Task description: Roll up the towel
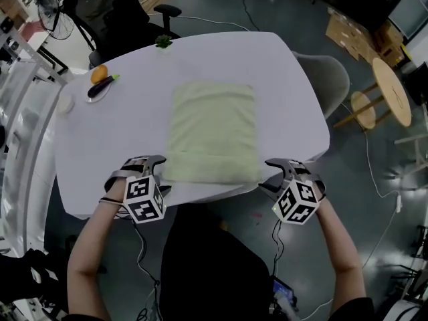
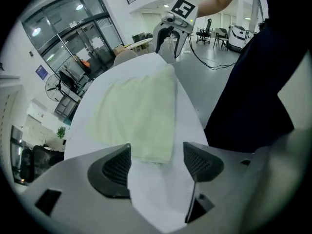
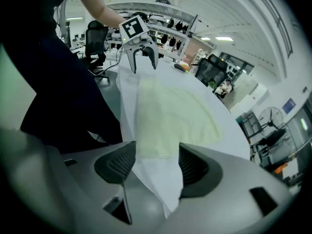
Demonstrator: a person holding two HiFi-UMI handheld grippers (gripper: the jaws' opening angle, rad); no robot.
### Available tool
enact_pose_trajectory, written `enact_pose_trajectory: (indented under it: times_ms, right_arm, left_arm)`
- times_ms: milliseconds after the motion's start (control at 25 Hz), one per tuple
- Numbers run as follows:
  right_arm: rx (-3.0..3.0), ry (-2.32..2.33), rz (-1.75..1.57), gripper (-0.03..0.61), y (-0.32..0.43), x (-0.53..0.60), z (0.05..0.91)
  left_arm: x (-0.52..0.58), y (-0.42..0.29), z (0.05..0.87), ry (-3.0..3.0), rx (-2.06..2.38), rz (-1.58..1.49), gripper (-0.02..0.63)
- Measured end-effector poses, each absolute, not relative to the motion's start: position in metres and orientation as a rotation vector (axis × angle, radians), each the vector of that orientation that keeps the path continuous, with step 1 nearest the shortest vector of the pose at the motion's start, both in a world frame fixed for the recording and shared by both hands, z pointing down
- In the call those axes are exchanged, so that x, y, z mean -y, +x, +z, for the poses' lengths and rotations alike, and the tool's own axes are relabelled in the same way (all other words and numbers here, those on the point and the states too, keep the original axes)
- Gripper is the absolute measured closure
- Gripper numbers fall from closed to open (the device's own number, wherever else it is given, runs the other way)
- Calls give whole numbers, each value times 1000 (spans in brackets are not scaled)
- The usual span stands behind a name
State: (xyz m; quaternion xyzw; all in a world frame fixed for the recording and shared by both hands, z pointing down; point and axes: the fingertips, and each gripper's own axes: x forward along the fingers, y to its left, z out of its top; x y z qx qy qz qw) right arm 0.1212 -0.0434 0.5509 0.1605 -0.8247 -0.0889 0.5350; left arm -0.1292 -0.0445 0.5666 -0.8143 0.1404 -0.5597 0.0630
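On the white table (image 1: 281,79) — a pale-green towel (image 1: 212,129).

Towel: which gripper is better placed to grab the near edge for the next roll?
Left gripper, barely: it and the right gripper hang open at the towel's near corners, but its jaws stand wider. Rolling likely needs both.

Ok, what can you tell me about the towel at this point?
The towel is a pale yellow-green rectangle of soft, terry-looking cloth. It lies flat on the white table, with its long side running away from the person. A crease across its near end may be a first fold or turn. Nothing grips it: the left gripper and right gripper are open by its near corners, pads off the cloth.
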Motion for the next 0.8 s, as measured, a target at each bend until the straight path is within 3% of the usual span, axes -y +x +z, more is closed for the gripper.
enact_pose_trajectory:
  times_ms: [400,560,640,720,800]
  right_arm:
    - [1937,326,-195,295,102,26,600]
    - [1921,345,-170,304,105,35,612]
    - [1904,363,-204,347,107,41,613]
    - [1875,373,-264,402,110,46,613]
    - [1844,372,-330,417,111,48,612]
  left_arm:
    - [43,-123,607,-2496,-370,-1726,252]
    - [57,-125,612,-2510,-403,-1718,306]
    - [63,-126,613,-2467,-403,-1715,369]
    - [66,-127,614,-2416,-375,-1720,382]
    - [68,-128,614,-2391,-367,-1723,418]
